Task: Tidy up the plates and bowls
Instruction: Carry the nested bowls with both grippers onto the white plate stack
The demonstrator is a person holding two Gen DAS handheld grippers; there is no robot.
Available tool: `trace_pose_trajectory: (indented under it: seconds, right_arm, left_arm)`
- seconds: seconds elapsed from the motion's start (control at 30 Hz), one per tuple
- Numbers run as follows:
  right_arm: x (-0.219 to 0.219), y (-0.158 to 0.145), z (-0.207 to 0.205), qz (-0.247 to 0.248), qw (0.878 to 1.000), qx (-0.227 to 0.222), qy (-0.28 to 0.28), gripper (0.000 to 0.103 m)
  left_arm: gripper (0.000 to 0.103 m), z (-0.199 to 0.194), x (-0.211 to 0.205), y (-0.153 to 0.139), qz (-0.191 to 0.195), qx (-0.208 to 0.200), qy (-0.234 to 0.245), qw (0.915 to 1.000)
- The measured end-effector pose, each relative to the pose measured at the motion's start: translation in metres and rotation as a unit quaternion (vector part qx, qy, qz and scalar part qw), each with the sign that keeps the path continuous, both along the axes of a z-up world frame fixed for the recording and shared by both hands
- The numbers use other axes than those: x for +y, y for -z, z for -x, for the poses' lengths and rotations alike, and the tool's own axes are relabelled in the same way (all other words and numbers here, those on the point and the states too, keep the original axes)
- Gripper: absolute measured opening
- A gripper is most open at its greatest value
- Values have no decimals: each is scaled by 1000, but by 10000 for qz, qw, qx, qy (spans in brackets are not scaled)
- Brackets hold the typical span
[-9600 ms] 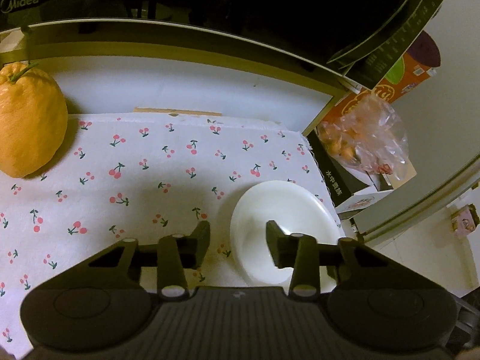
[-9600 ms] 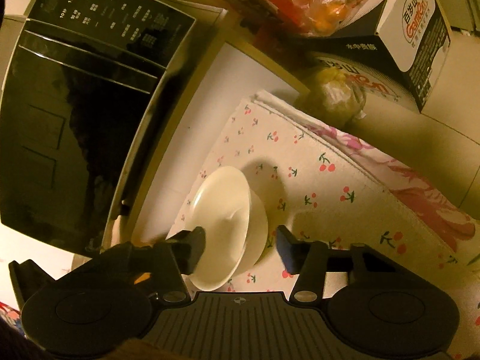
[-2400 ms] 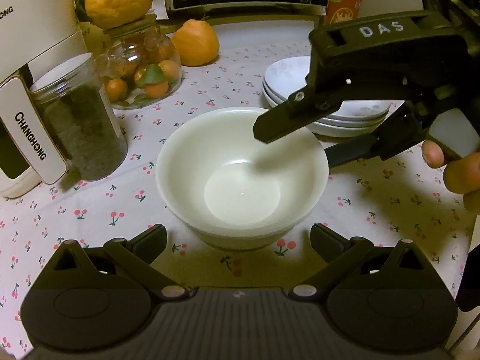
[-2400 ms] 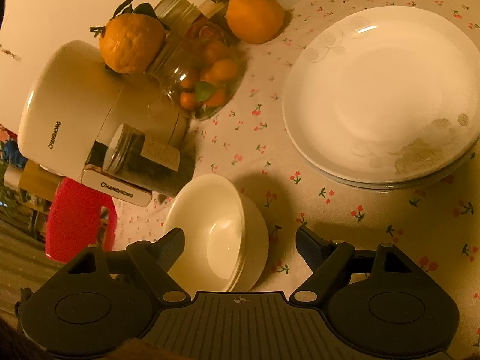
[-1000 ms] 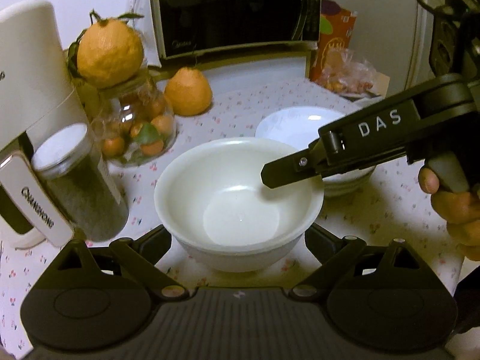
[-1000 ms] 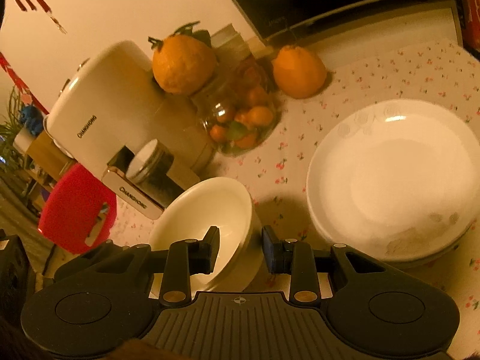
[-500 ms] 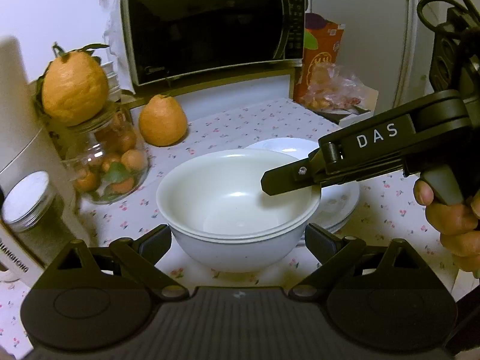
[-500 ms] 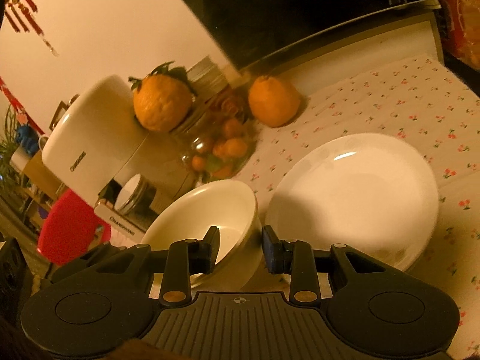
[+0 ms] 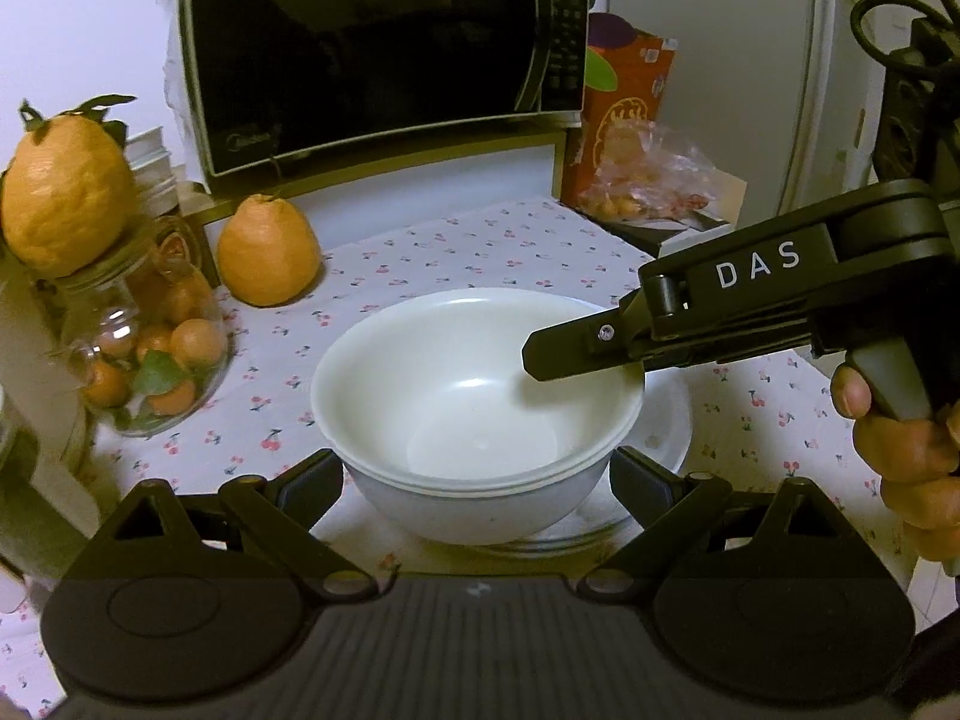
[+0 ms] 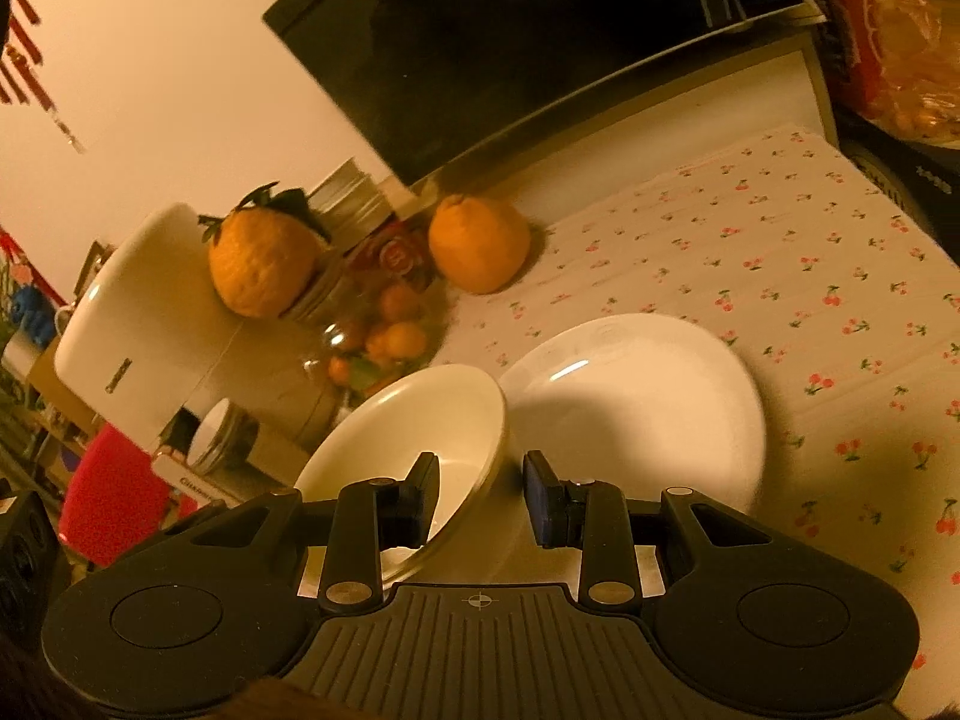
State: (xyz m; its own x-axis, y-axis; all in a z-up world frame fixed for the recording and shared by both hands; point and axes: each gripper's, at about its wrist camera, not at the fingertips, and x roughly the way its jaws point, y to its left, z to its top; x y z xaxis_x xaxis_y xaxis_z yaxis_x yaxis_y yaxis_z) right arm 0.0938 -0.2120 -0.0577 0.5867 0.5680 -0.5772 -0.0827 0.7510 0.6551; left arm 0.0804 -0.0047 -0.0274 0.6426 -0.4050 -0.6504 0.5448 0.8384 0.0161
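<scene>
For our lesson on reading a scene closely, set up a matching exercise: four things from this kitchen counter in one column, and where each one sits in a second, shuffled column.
Things:
1. stacked bowls
2. leafy orange
3. plain orange
4. bag of small fruit

Places:
A. on the cherry-print cloth in front of the microwave
B. on the lid of the glass jar
C. gripped at the rim by the right claw
D. beside the orange box, right of the microwave

Pairs: 1-C, 2-B, 3-A, 4-D
</scene>
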Motion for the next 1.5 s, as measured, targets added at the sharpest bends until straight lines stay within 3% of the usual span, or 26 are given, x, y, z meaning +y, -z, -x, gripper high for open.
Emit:
trace_pose_trajectory:
  seconds: [0.63, 1.03, 1.43, 1.5]
  right_arm:
    - [-28, 22, -19, 186, 9984, 63, 536, 30]
    - [-32, 28, -23, 162, 9978, 144, 631, 30]
    - [-32, 30, -24, 99, 9978, 282, 595, 33]
    - [-31, 30, -24, 121, 9977, 319, 586, 42]
  left_arm:
    - [96, -27, -40, 19, 75, 235, -202, 9995]
    - [96, -29, -49, 25, -169, 146, -180, 9996]
    - [99, -28, -50, 24, -189, 210, -171, 9995]
    - [100, -28, -51, 25, -212, 222, -160, 9994]
